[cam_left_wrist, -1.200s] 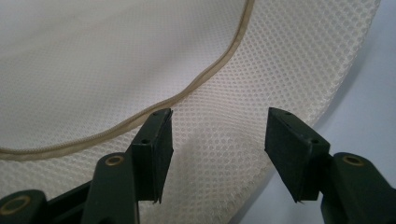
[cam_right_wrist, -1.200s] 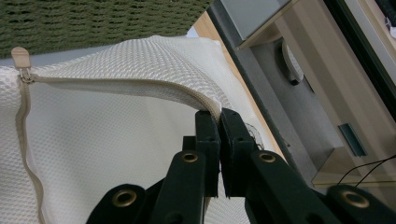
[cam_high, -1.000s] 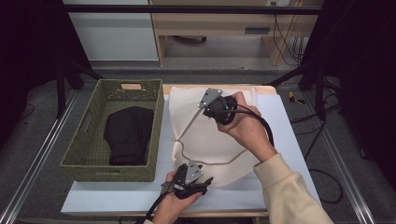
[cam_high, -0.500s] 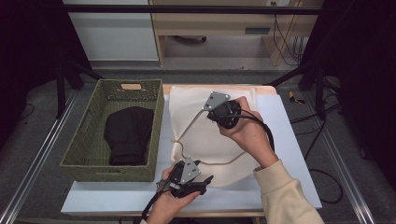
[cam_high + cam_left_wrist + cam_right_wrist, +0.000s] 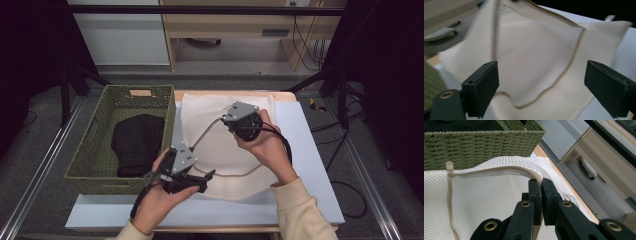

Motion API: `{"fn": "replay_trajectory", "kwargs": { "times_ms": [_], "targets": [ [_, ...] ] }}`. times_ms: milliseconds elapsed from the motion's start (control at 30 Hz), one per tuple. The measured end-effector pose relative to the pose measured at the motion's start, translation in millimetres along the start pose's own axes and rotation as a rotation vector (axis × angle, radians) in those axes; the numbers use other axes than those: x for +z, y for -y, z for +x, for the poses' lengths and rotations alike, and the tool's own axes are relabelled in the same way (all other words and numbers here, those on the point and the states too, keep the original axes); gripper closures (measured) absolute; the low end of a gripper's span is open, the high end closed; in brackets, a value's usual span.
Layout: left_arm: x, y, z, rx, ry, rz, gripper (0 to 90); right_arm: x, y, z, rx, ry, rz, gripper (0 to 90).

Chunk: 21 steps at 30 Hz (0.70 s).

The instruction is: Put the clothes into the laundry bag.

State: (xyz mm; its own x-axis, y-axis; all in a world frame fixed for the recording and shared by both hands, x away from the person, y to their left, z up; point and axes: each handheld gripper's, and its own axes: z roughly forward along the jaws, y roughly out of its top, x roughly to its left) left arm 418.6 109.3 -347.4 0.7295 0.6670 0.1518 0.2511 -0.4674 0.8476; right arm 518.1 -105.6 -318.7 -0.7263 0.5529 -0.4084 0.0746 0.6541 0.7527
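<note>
A cream mesh bag point(image 5: 227, 150) with a tan zipper lies on the white table point(image 5: 312, 155). My right gripper point(image 5: 226, 121) is shut on the bag's zipper edge point(image 5: 499, 169) and holds that edge lifted off the table; in the right gripper view the jaws point(image 5: 541, 182) pinch the mesh at the zipper seam, and the zipper pull point(image 5: 449, 166) hangs at the left. My left gripper point(image 5: 205, 181) is open at the bag's near left edge. In the left gripper view its jaws point(image 5: 541, 67) stand wide apart with the bag point(image 5: 531, 55) ahead between them, nothing gripped.
A green woven basket point(image 5: 92, 152) holding a folded black garment point(image 5: 137, 145) stands left of the bag, close against it. A wooden shelf unit point(image 5: 235, 25) and cables sit on the floor beyond the table. Metal rails run along both sides.
My right gripper has drifted a little right and toward the person, still holding the zipper edge. My left gripper has shifted left and slightly forward along the bag's near edge.
</note>
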Motion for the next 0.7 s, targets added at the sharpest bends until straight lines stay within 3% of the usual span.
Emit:
{"fn": "replay_trajectory", "kwargs": {
  "times_ms": [167,300,467,700],
  "targets": [
    [-17.9,-17.4,41.0,-0.023,-0.064,0.049,6.8,2.4,4.2,1.4,-0.003,-0.008,0.014,87.2],
    [-30.5,-20.8,76.8,-0.040,-0.130,0.090,4.8,2.3,6.7,1.3,-0.003,-0.013,0.016,87.1],
    [-43.6,-10.6,118.0,-0.073,-0.205,0.153,4.1,0.0,10.4,0.6,0.003,-0.009,0.022,87.0],
    [-52.3,12.0,158.2,-0.133,-0.303,0.218,5.9,-2.7,12.7,-0.8,0.011,-0.005,0.022,87.0]
  ]
}}
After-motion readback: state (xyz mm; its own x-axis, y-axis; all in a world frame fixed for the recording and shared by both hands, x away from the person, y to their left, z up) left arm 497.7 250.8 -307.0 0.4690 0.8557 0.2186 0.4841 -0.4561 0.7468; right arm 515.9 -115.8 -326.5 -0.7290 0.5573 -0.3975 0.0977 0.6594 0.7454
